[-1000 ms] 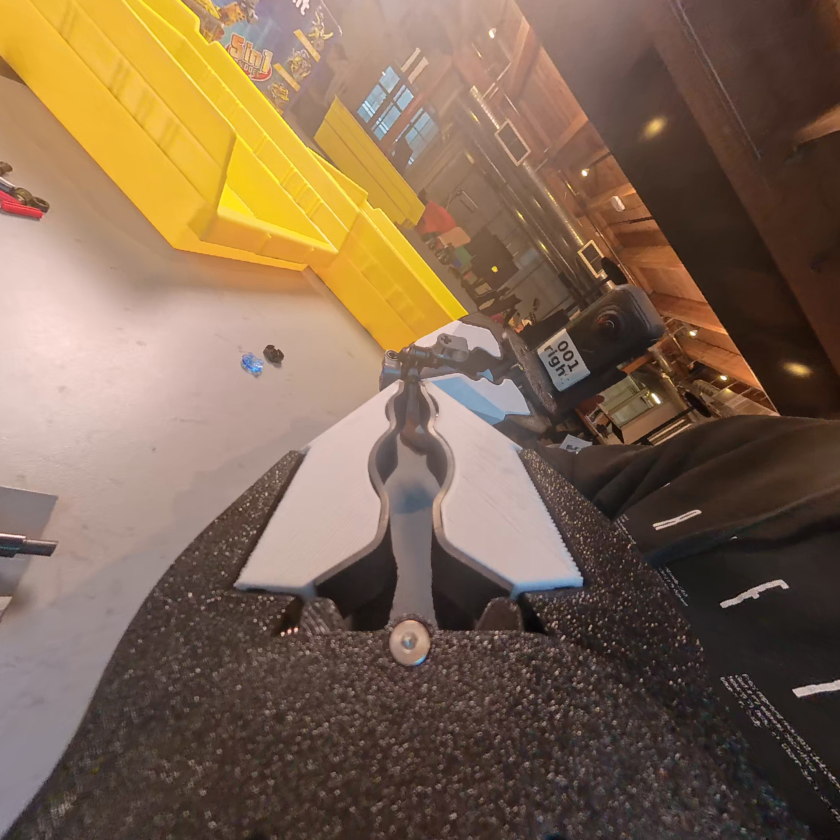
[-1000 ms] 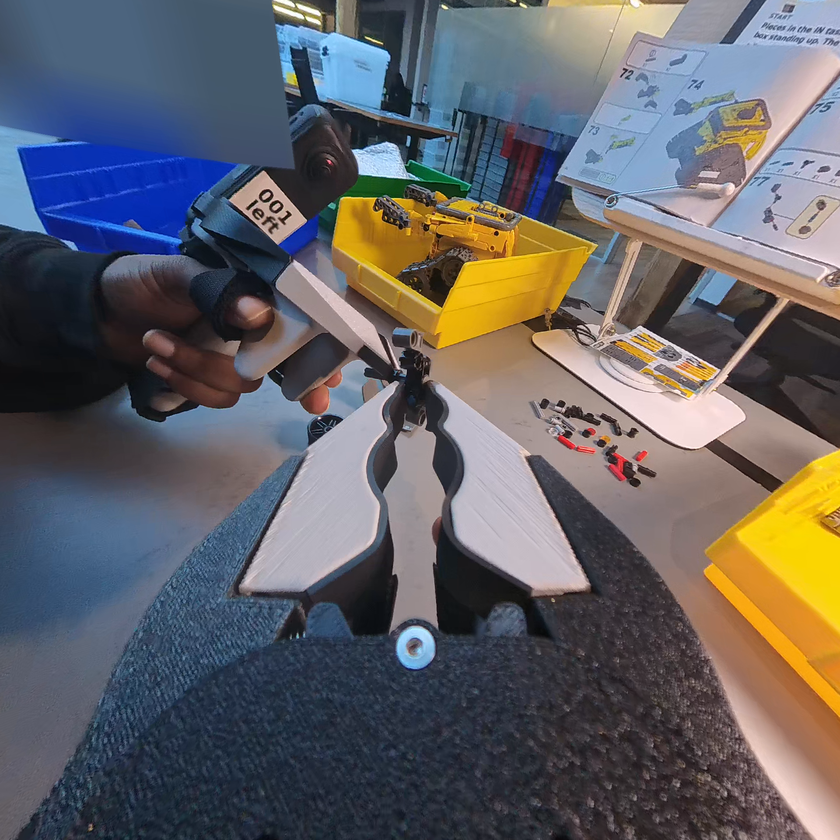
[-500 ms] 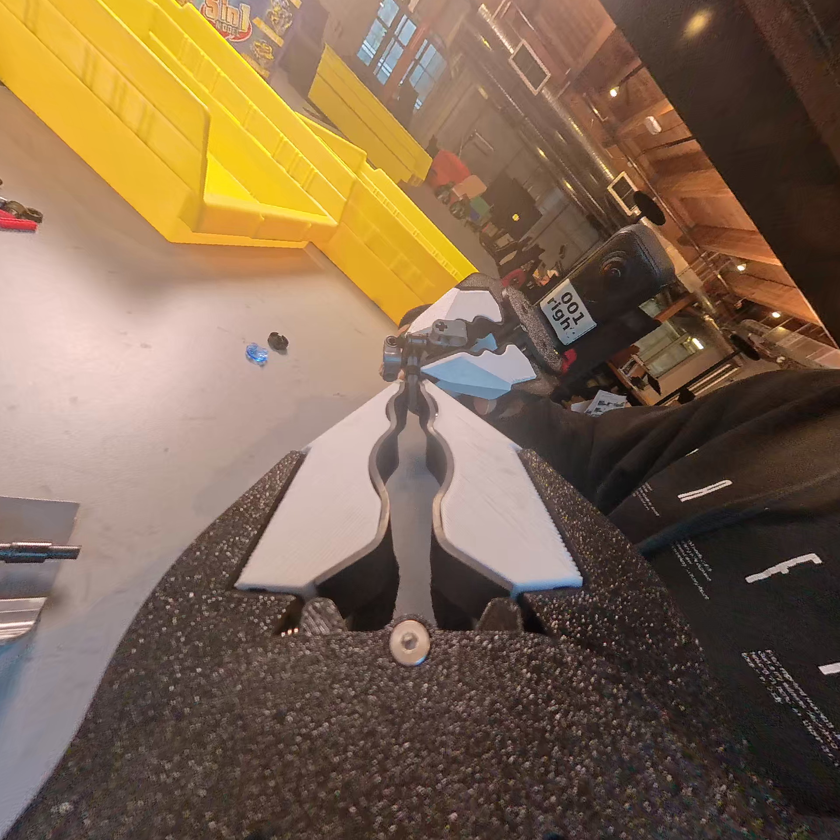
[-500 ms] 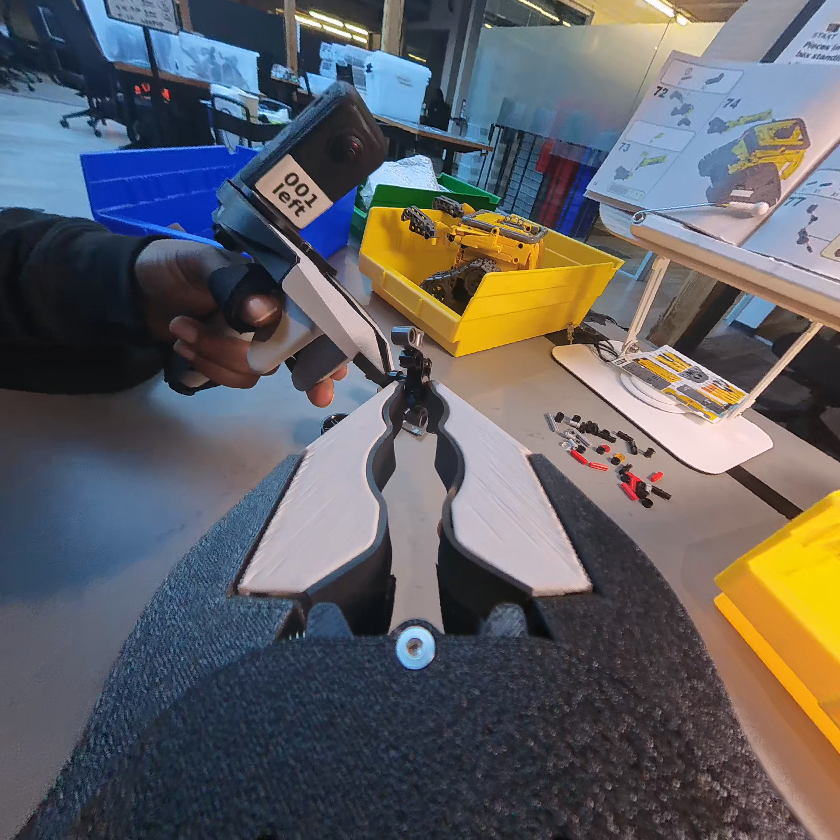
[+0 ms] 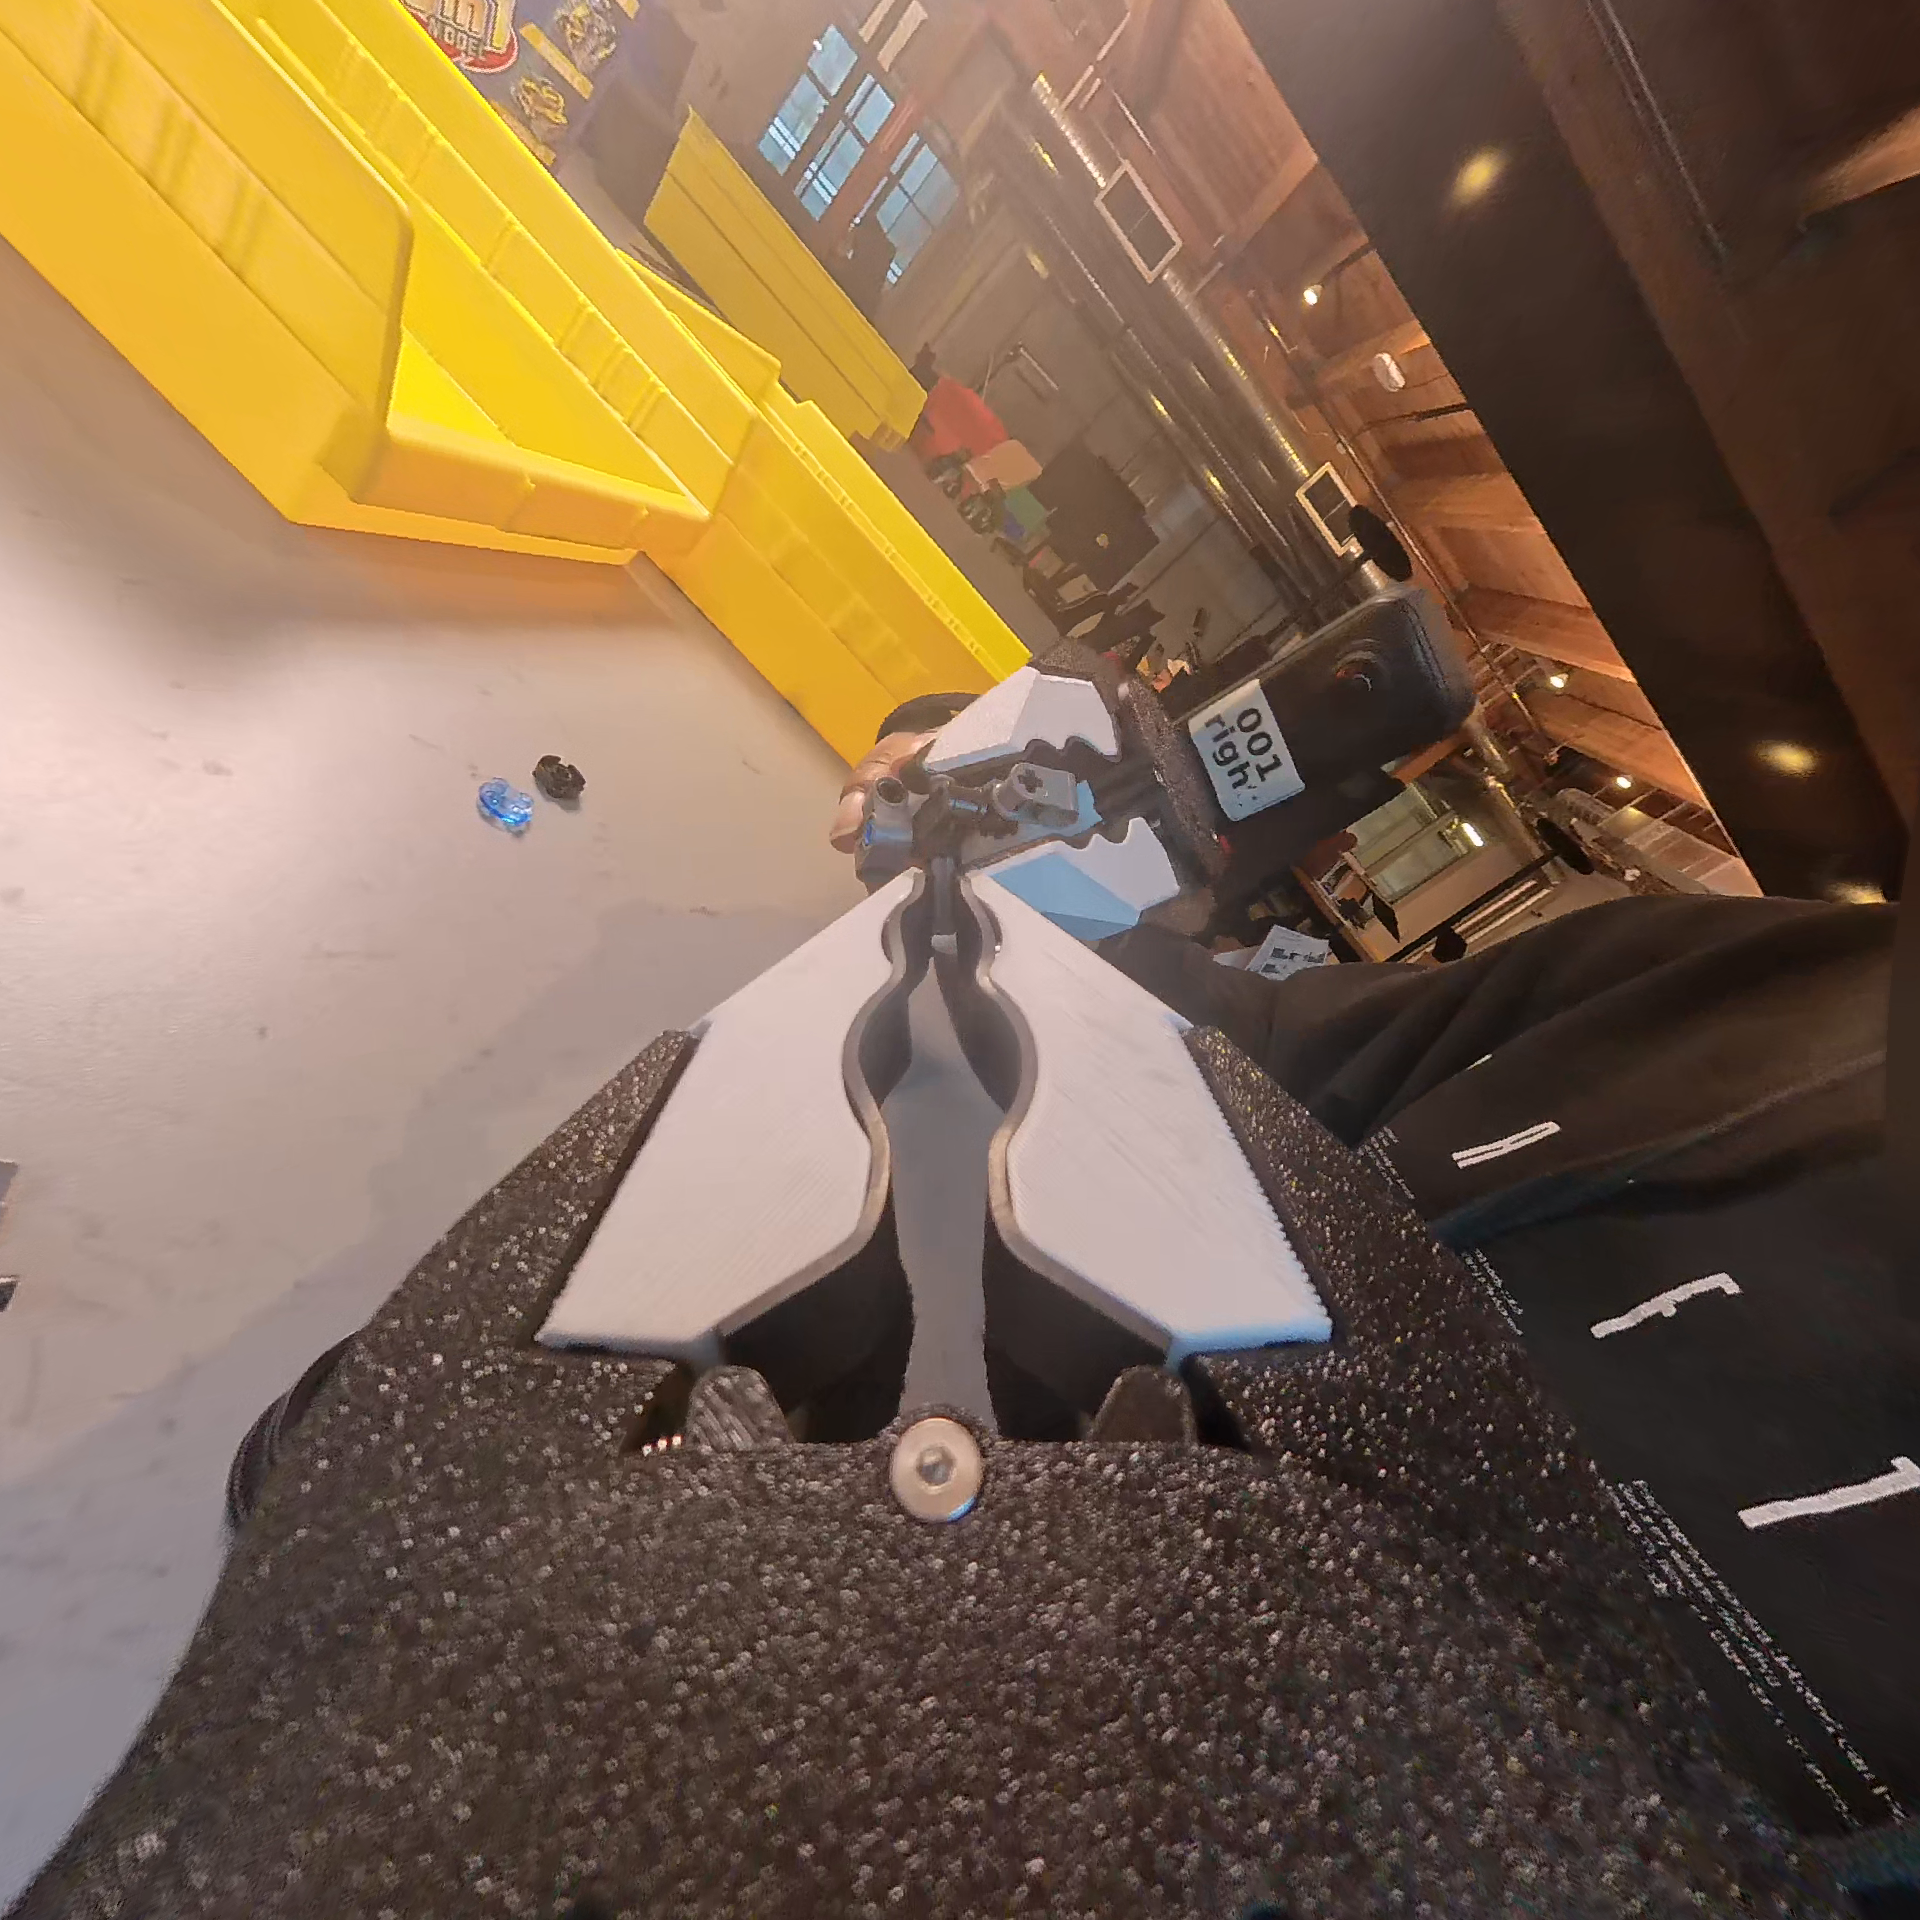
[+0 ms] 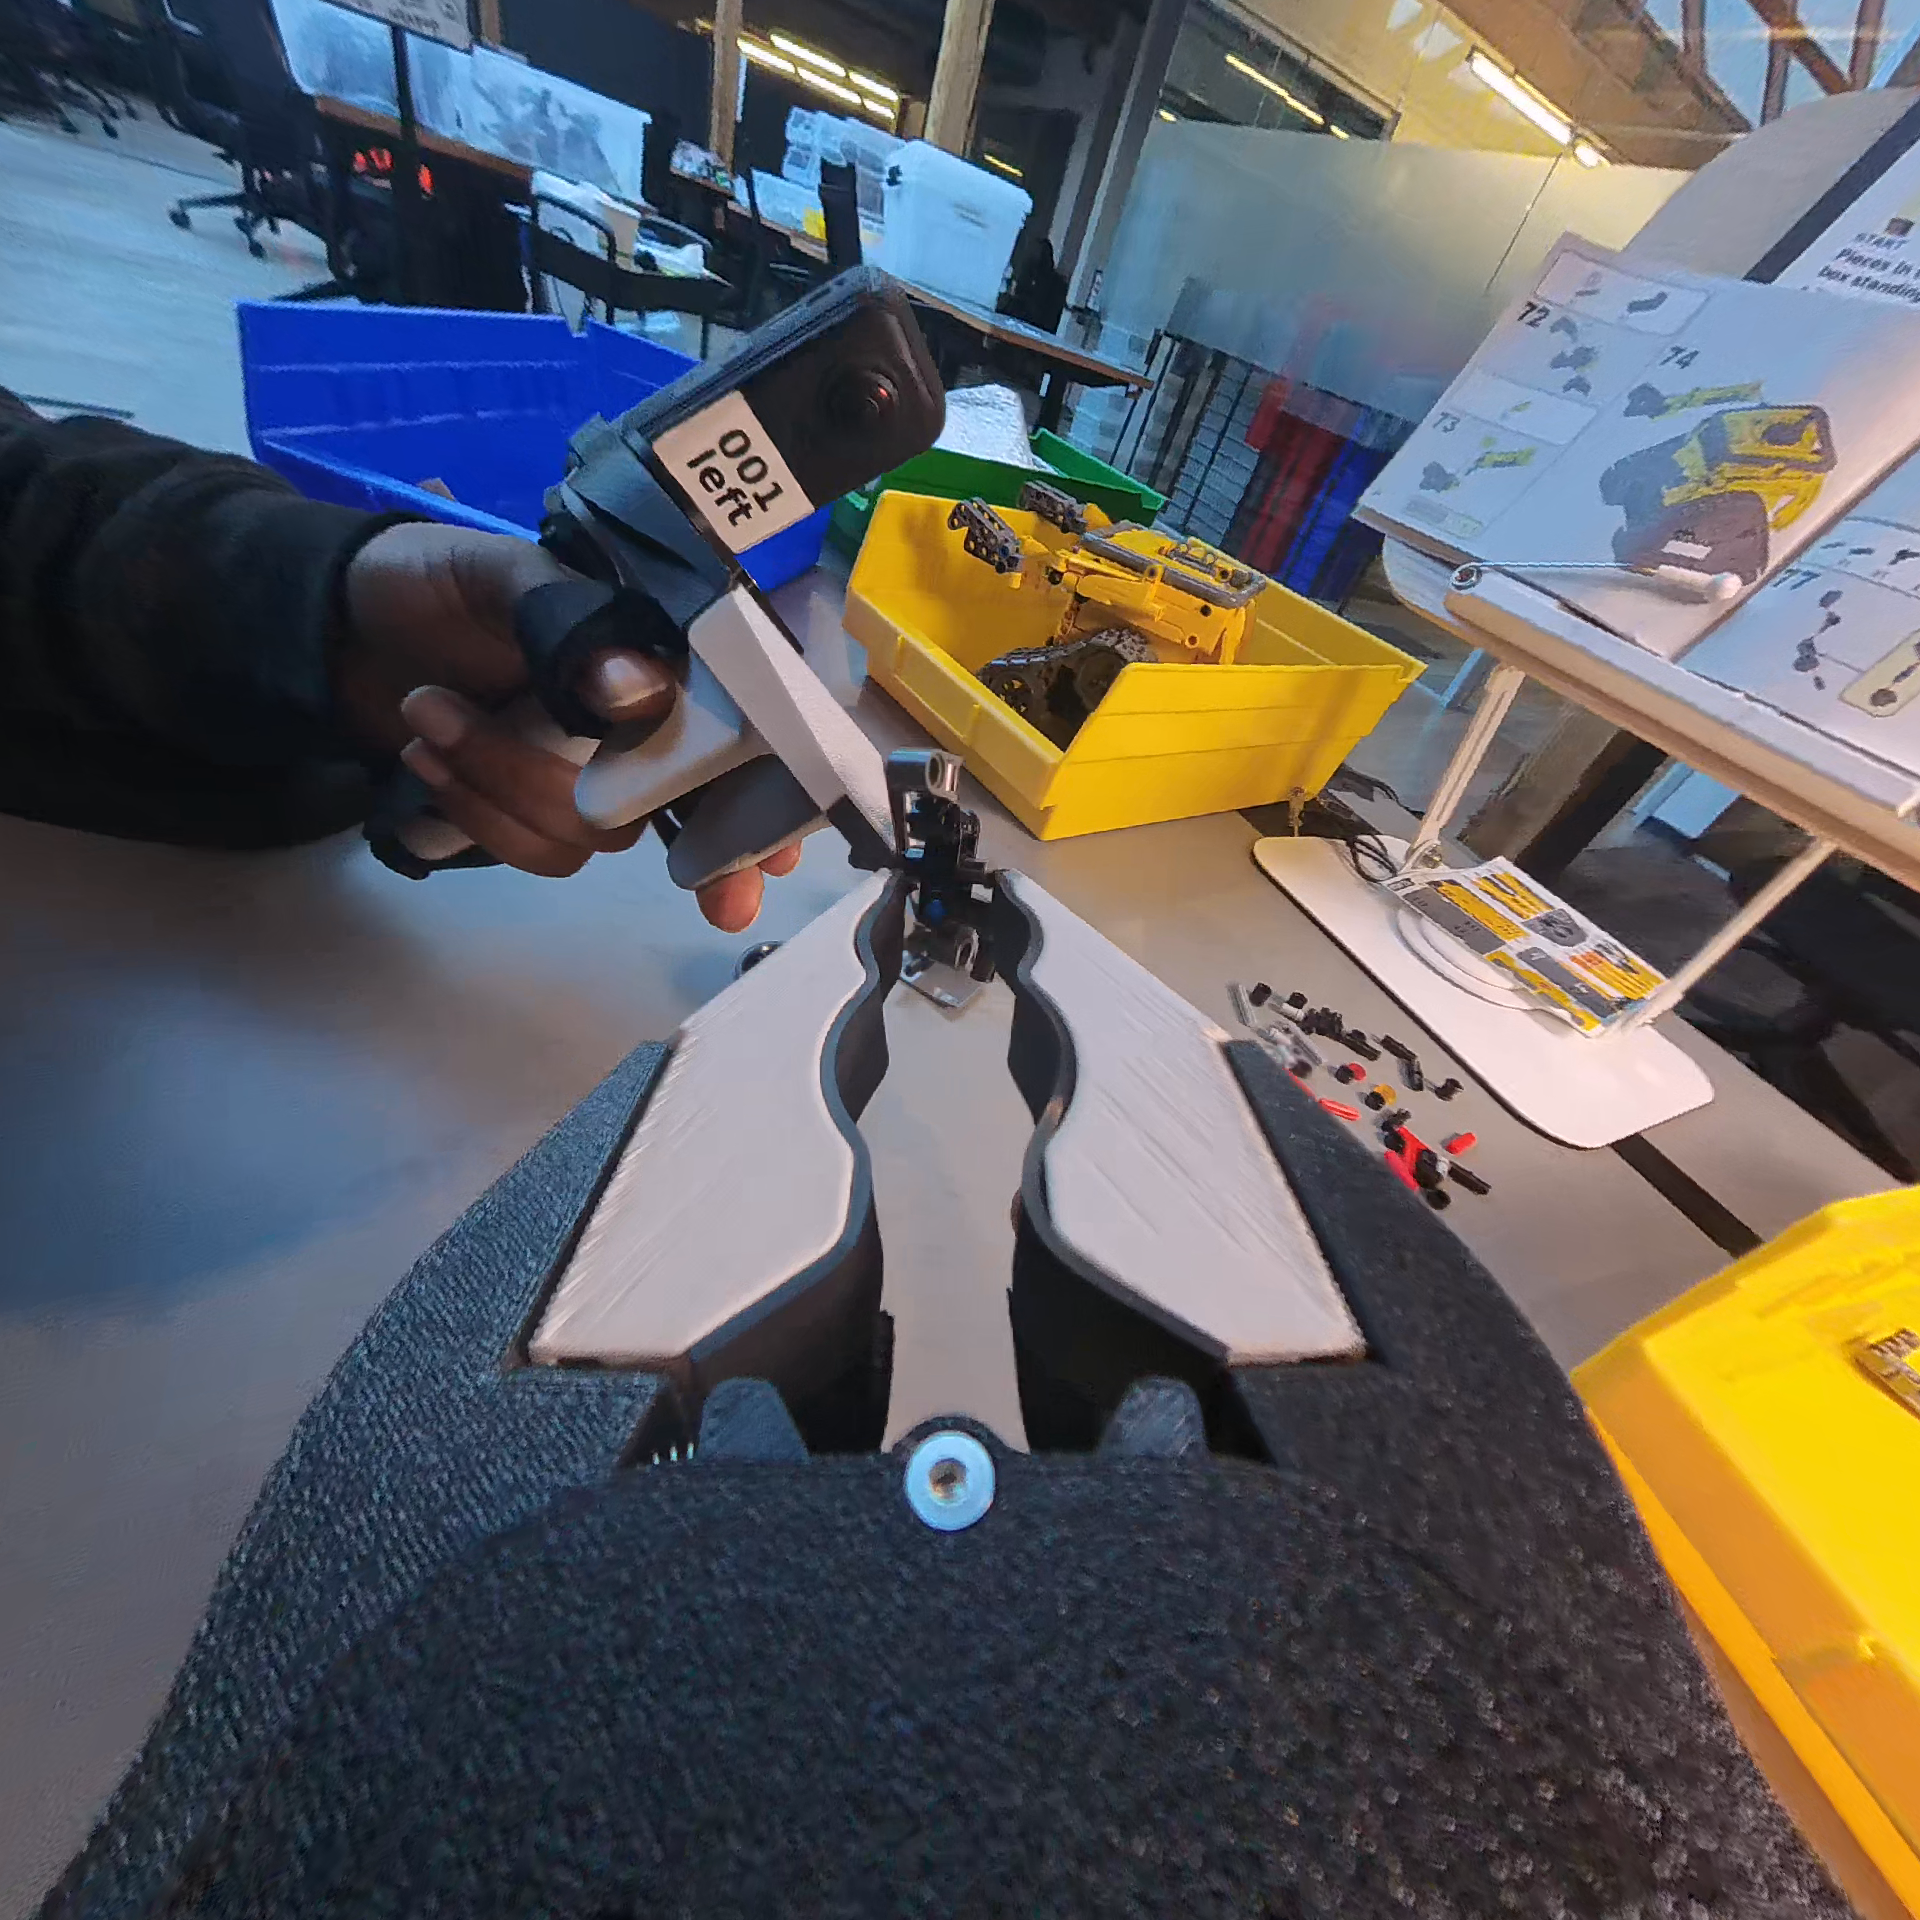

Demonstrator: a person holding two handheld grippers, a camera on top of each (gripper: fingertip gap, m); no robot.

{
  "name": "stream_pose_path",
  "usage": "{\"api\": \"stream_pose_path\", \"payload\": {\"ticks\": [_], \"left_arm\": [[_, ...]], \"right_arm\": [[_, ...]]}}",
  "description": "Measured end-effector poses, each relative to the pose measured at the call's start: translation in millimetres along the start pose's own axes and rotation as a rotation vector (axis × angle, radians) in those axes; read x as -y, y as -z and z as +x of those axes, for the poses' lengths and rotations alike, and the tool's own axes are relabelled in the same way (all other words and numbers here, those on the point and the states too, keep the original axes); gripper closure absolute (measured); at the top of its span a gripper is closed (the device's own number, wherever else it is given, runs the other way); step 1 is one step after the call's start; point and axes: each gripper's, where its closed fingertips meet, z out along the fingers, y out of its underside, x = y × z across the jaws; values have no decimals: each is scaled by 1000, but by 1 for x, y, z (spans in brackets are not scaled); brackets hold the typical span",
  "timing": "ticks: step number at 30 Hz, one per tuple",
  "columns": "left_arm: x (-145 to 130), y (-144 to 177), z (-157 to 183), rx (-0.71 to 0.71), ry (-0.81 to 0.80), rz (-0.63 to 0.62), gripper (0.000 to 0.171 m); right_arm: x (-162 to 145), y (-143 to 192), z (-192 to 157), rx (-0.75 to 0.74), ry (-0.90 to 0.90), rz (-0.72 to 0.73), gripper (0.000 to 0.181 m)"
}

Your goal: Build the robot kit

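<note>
A small grey and black brick assembly is held above the grey table between both grippers. My right gripper is shut on its lower part. My left gripper comes in from the left in a person's hand, its tips pinched on the assembly's side. In the left wrist view my left gripper is shut on a thin black part of the assembly. The right gripper faces it there, clamped on the same assembly.
A yellow bin holds a yellow tracked toy vehicle. Loose small pieces lie beside an instruction booklet on a white stand. A blue bin, more yellow bins, a blue stud and a black piece are nearby. Less than 4 cm separates the two grippers' tips. Left tips and right tips are each some 20 centimetres from the black piece.
Both grippers have shifted and tilted a little while staying shut on the assembly. In the right wrist view the left gripper has moved to the right, lying flatter.
</note>
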Motion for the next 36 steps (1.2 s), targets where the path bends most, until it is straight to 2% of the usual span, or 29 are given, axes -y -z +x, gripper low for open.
{"api": "stream_pose_path", "payload": {"ticks": [13, 24, 31, 33, 36], "left_arm": [[-4, -2, 0, 6, 36, -21, 169], [-8, -5, 2, 7, 51, -45, 168], [-10, -3, 8, -30, 53, -77, 166], [-12, 1, 13, -53, 23, -115, 162], [-7, 10, 12, -16, -83, -139, 153]], "right_arm": [[-2, 0, -1, -27, 93, -23, 166], [-3, 0, -1, -20, 50, -25, 175], [-2, 1, -3, 53, -104, 10, 174], [-1, 3, -4, 105, -184, 35, 174], [0, 8, -5, 183, -302, 66, 174]]}}
